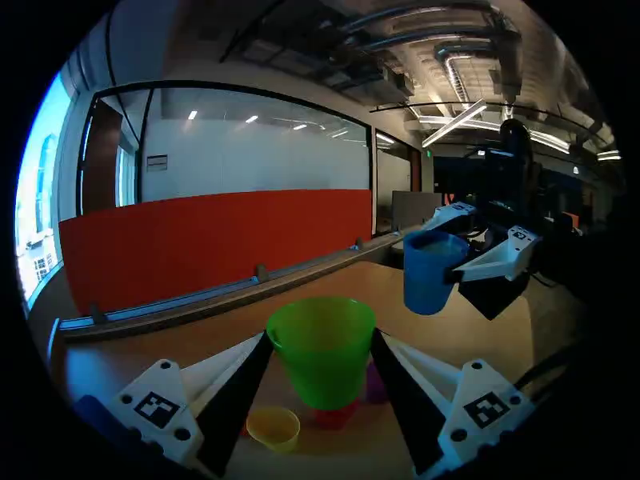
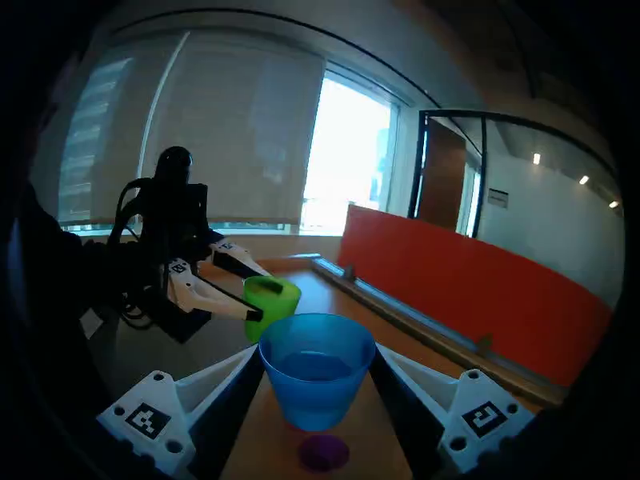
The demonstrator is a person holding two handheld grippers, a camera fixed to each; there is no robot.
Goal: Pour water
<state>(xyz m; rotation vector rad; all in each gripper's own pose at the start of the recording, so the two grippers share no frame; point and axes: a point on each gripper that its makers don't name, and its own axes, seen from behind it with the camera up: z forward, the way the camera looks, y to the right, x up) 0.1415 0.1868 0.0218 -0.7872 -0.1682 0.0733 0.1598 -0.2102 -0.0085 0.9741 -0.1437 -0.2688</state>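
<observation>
Right hand-held gripper point(image 2: 317, 356) is clamping a water-filled blue cup point(image 2: 314, 400) between its fingers. Just ahead, the left hand-held gripper point(image 1: 320, 340) is clamping a green cup point(image 1: 322, 368). Tilting hurriedly or off-centre could be sending water onto the table point(image 1: 448, 320) below.
</observation>
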